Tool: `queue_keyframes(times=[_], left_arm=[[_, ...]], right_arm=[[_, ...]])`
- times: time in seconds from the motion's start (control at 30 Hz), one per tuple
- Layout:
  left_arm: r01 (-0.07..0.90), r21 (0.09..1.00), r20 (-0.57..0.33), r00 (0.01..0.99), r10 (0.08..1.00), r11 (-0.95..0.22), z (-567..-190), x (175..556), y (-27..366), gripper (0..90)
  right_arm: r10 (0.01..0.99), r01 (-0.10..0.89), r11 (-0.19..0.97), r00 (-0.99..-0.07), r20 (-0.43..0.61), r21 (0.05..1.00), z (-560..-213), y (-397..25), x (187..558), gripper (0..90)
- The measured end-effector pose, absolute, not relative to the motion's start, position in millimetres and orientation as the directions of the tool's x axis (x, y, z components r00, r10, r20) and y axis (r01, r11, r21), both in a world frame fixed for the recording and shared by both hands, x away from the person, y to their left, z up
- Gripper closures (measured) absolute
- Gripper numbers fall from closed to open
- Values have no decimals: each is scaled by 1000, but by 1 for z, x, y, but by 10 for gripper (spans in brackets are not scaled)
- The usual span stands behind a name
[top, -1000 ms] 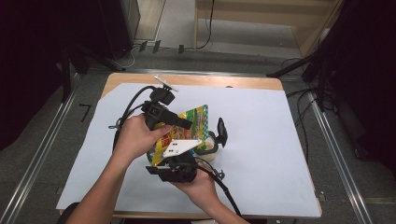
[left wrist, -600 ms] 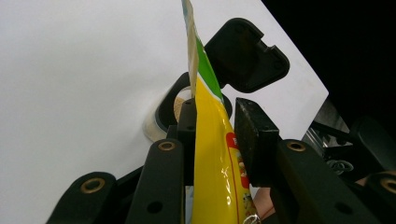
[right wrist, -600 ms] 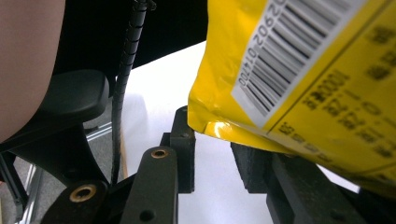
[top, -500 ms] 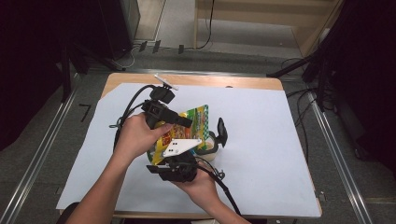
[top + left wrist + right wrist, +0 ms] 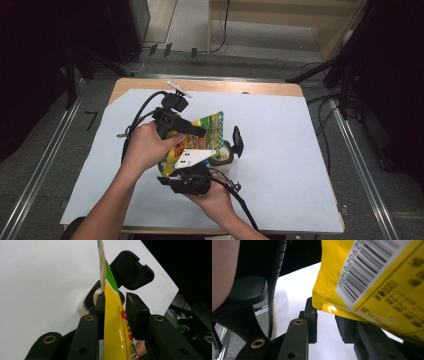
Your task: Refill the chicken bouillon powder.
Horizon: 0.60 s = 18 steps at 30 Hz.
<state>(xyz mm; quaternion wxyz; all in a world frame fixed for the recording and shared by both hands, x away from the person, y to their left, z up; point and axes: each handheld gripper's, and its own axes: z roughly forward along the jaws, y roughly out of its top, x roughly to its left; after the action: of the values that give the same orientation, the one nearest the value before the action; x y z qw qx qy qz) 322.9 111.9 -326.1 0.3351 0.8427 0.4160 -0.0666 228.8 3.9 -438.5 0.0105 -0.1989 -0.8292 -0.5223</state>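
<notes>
Almost nothing has changed since a moment ago: both hands, the bag and the jar sit in the same spots on the table. The person holds a shiny yellow and green snack bag (image 5: 207, 131) up over the middle of the white sheet (image 5: 300, 150) that covers the wooden table (image 5: 210, 86). The left gripper (image 5: 199, 133) comes in from the left, and its two black jaws stand one on each side of the bag. In the left gripper view the bag (image 5: 113, 322) stands up thin and tall between the jaws; the jaws are only a little way apart, one presses on the bag and the other is very close, so they look like they are pinching it. The right gripper (image 5: 192, 172) sits lower, nearer the person, under a white three-cornered plate. In the right gripper view its jaws are apart with a gap between them, and the yellow bag (image 5: 372, 277) hangs over the right-hand jaw, showing a black and white bar code (image 5: 362, 267). I cannot tell if that jaw touches the bag. Just to the right of the bag a small round jar (image 5: 223, 156) stands open on the sheet, with something tan inside, and its black lid (image 5: 238, 140) is flipped up beside it. The bag has red print and bright green at its top edge.
</notes>
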Motion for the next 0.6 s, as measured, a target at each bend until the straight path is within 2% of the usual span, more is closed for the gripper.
queue_keyframes(times=[0.6], left_arm=[[738, 523, -381, 650, 657, -426, -324, 321, 108, 729]], right_arm=[[347, 331, 376, -916, 199, 866, -440, 4, 230, 731]])
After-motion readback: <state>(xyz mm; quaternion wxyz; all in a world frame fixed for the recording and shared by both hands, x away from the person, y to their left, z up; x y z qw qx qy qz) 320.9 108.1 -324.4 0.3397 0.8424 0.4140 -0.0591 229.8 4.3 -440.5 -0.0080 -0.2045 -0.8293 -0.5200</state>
